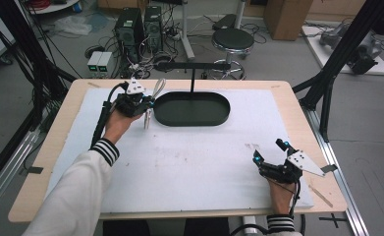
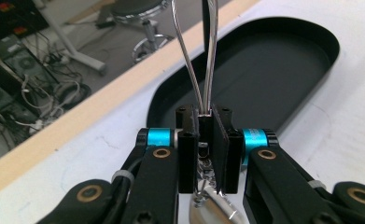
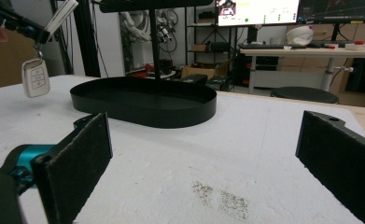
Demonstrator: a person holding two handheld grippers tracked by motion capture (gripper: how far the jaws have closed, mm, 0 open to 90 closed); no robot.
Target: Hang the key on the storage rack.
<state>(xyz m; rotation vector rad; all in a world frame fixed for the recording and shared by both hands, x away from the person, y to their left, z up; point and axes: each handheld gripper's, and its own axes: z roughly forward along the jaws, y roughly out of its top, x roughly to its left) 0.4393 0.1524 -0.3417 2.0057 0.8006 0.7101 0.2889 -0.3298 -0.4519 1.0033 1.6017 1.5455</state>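
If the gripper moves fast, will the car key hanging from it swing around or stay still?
Probably swing. The car key fob dangles freely below the left gripper, which pinches only the thin loop strap above it. The strap looks bendy, so the fob would likely sway and twist. It seems light.

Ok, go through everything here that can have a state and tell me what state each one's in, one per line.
Left gripper: shut on the key strap, held up above the table.
Key strap: pinched between the jaws, its loop sticking out past them.
Car key fob: hanging below the left gripper, off the mat.
Right gripper: open, nothing between its jaws, low over the mat.
Black tray: empty, flat on the mat.
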